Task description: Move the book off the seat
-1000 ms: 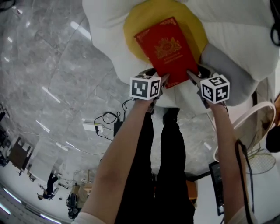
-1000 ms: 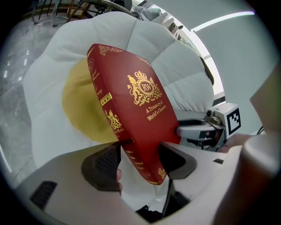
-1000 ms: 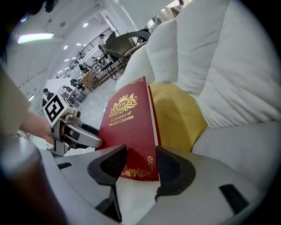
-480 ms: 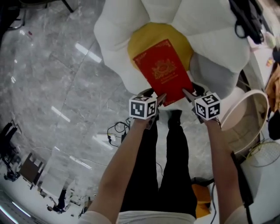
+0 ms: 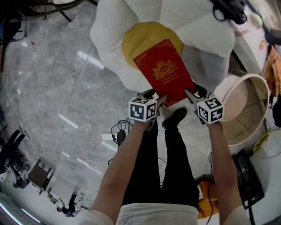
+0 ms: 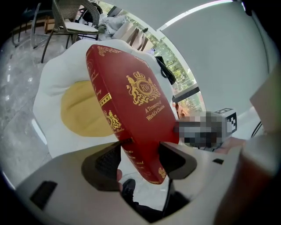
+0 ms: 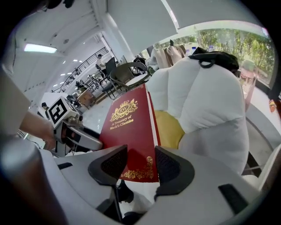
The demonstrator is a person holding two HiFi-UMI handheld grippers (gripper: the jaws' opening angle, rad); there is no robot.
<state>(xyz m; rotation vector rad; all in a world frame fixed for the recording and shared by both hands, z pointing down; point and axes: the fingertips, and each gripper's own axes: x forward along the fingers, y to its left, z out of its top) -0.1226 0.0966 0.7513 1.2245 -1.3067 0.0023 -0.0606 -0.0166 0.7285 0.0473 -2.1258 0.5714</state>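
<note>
A red hardback book [image 5: 166, 70] with gold print hangs tilted over a flower-shaped seat [image 5: 109, 39], white petals around a yellow centre. My left gripper [image 5: 159, 100] is shut on the book's near left corner, its pads pressing spine and cover [image 6: 131, 114]. My right gripper [image 5: 189, 94] has the near right corner between its pads. Its jaws are closing and touch both sides of the book [image 7: 129, 132]. In the gripper views the left gripper [image 6: 140, 156] and right gripper [image 7: 141, 165] face each other across the book. The seat [image 7: 206, 101] lies behind it.
A round white basket [image 5: 260, 92] stands right of the seat. A black bag [image 5: 228, 9] lies on the seat's far petal. Cables and a power strip [image 5: 116, 132] lie on the marble floor by my legs and shoe [image 5: 175, 117]. Metal chairs [image 6: 61, 22] stand further off.
Both grippers keep hold of the book. They and the book have come slightly nearer me, and the seat's yellow centre shows more on the book's left. A foot has stepped forward.
</note>
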